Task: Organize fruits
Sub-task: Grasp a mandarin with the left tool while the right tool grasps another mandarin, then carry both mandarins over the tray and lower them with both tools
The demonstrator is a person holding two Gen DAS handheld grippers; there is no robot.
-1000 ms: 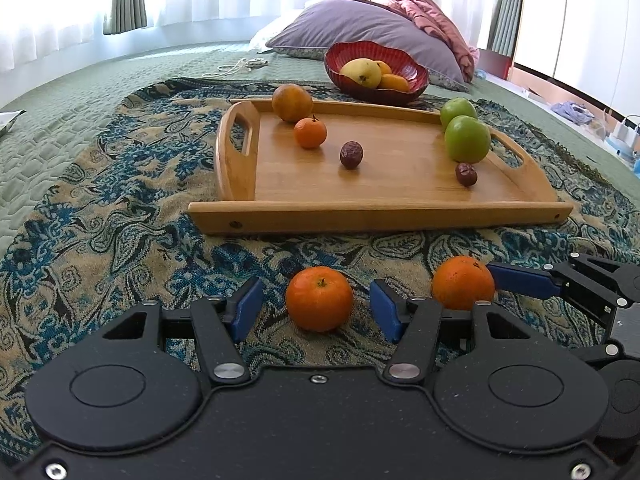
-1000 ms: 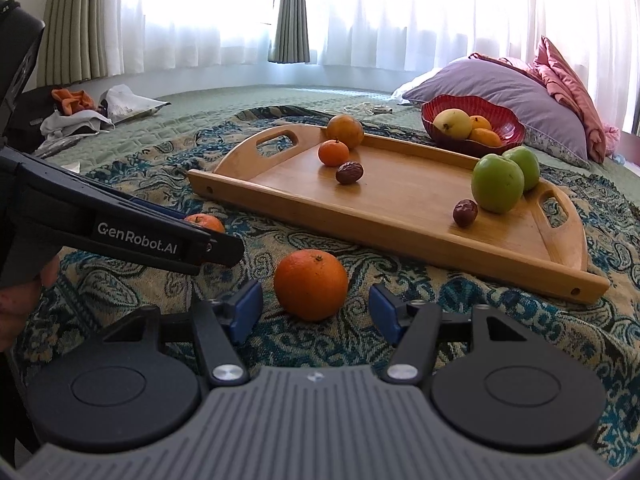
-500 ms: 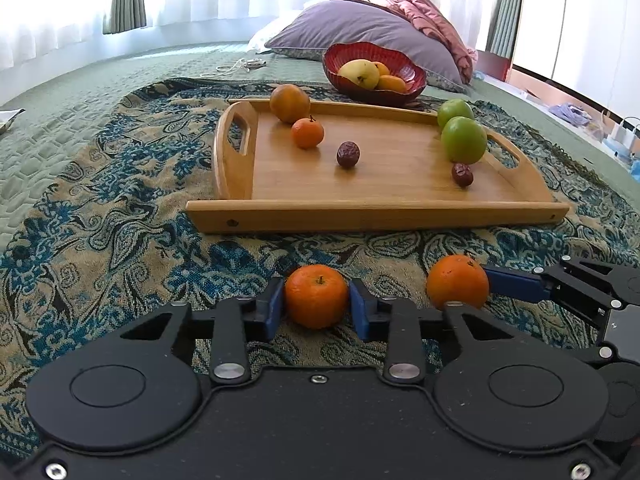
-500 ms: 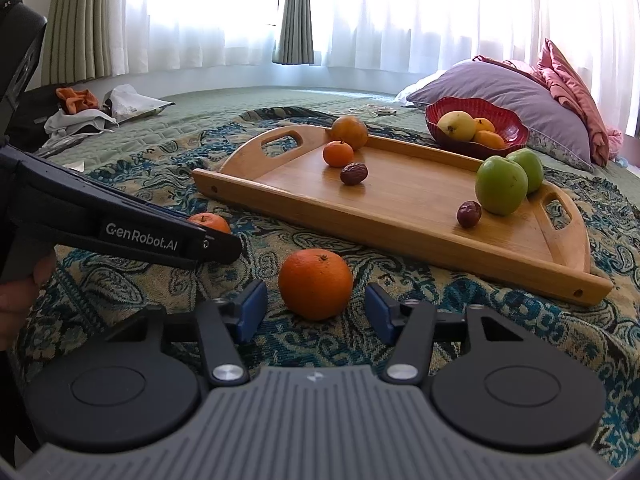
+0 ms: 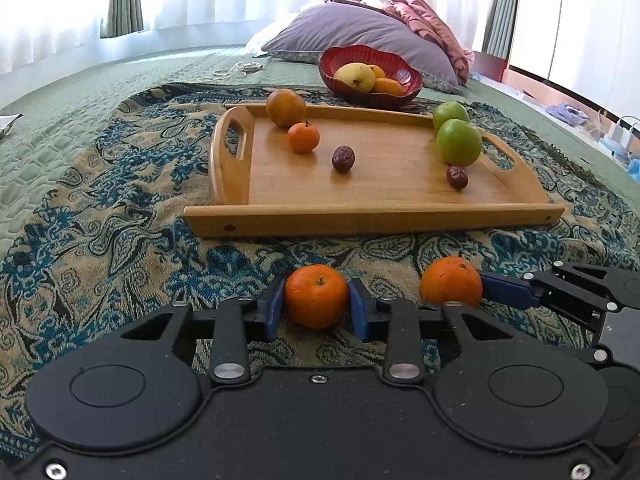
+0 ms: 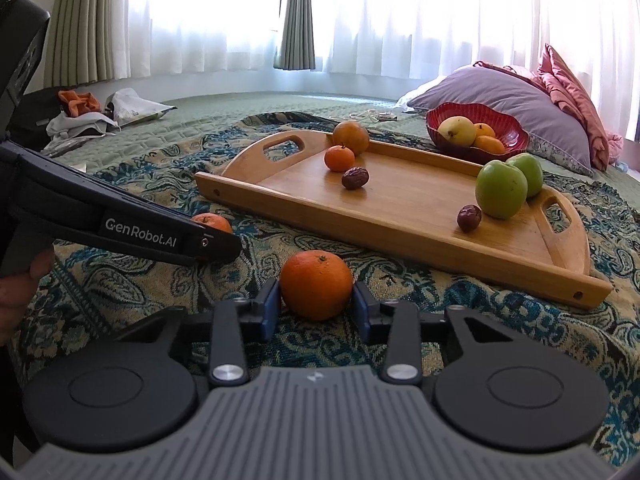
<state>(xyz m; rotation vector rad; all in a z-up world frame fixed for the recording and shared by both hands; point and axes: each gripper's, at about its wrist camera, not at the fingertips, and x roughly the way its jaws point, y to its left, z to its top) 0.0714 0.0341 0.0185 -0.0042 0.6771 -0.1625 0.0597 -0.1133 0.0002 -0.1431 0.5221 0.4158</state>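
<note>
A small mandarin [image 5: 316, 295] lies on the patterned cloth, and my left gripper [image 5: 316, 307] is shut on it, blue pads pressed to both sides. To its right sits a larger orange [image 5: 450, 286]. In the right wrist view that orange [image 6: 316, 285] is between the pads of my right gripper [image 6: 315, 307], whose jaws are closing and touch it on both sides. The left gripper's body [image 6: 120, 224] hides most of the mandarin [image 6: 213, 222]. The wooden tray [image 5: 360, 222] behind holds an orange [image 5: 285, 107], a mandarin [image 5: 303, 138], two dates and two green apples [image 5: 458, 142].
A red bowl [image 5: 370, 80] with a pear and small oranges stands behind the tray, before a purple pillow [image 5: 360, 28]. The blue-and-tan cloth [image 5: 100, 220] covers a green bedspread. Clothes and papers [image 6: 84, 116] lie at the far left. A hand [image 6: 24, 280] holds the left gripper.
Both grippers closed in where they stood: the left one's pads came onto the mandarin first, then the right one's pads drew in to the larger orange. Neither fruit moved.
</note>
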